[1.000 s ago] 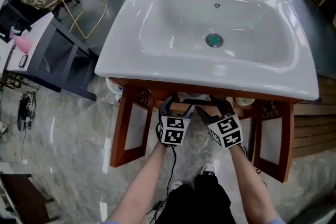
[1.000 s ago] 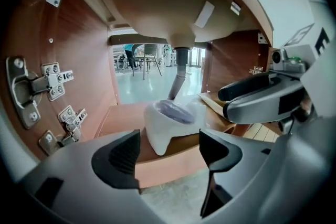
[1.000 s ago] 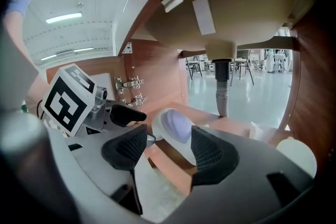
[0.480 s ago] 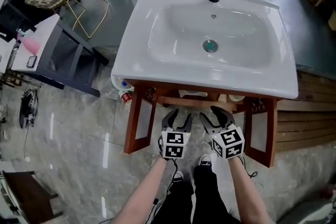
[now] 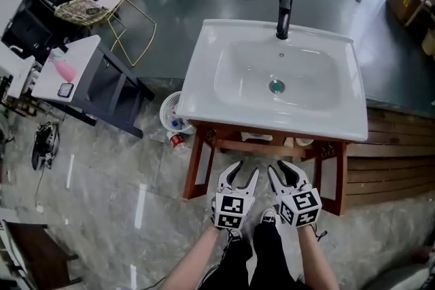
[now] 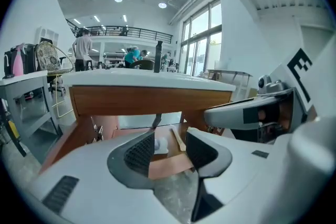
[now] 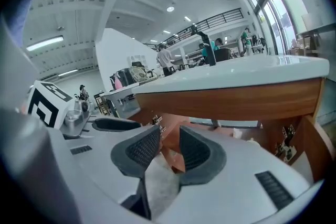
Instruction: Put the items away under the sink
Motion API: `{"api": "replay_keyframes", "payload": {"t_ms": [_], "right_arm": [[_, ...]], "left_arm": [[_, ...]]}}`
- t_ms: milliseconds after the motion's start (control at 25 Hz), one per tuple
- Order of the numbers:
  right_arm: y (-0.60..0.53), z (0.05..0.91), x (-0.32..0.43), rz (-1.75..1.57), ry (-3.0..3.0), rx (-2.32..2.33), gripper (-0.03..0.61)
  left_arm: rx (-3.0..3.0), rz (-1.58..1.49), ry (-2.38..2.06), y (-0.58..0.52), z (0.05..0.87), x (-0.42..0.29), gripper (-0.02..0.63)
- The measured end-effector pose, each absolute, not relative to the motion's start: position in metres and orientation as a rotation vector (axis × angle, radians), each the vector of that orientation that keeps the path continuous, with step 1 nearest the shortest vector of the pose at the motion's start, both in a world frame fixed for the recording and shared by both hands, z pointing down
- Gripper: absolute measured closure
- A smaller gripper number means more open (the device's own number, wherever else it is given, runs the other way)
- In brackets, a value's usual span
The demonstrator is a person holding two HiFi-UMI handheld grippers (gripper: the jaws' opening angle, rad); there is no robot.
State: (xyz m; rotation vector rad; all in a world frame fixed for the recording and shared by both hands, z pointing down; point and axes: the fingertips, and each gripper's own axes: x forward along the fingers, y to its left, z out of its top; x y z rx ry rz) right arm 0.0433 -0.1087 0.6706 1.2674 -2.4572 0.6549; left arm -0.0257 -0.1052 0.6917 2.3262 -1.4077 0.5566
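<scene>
A white sink [image 5: 204, 88] with a black tap [image 5: 284, 14] sits on a wooden cabinet [image 5: 265, 146] whose two doors [image 5: 198, 172] stand swung open. A few pale items [image 5: 257, 138] lie on the shelf inside, mostly hidden under the basin. Both grippers hover side by side in front of the opening, above the floor. The left gripper [image 5: 243, 173] [image 6: 170, 150] is open with nothing between its pads. The right gripper [image 5: 284, 173] [image 7: 169, 147] is open and empty too, with a narrower gap. In the left gripper view a white item [image 6: 160, 144] and a wooden stick [image 6: 177, 139] lie on the shelf.
A white basket [image 5: 171, 116] and a red-capped can [image 5: 175, 140] stand on the marble floor left of the cabinet. A dark side table [image 5: 102, 88] with a pink bottle [image 5: 62, 68] is further left. Wooden planks [image 5: 391, 173] lie to the right. The person's feet [image 5: 266, 217] are below the grippers.
The view has pulled back from the sink. Both grippers have drawn out from the cabinet opening toward the person and stay open and empty.
</scene>
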Motion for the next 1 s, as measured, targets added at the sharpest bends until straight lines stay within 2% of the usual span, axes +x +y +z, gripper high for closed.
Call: {"api": "replay_keyframes", "payload": {"t_ms": [280, 720, 1000], "right_arm": [[-0.082, 0.614, 0.038, 0.644, -2.466, 1.283, 0.465], [-0.049, 0.521, 0.032, 0.570, -2.532, 1.348, 0.472], [-0.010, 0.481, 0.020, 0.454, -2.550, 1.310, 0.474]], "left_arm": [[2.392, 0.506, -1.401, -0.078, 0.621, -0.033, 0.432], [2.460, 0.393, -1.447, -0.038, 0.529, -0.053, 0.494], [2.537, 0.329, -1.406, 0.002, 0.483, -0.062, 0.499]]}}
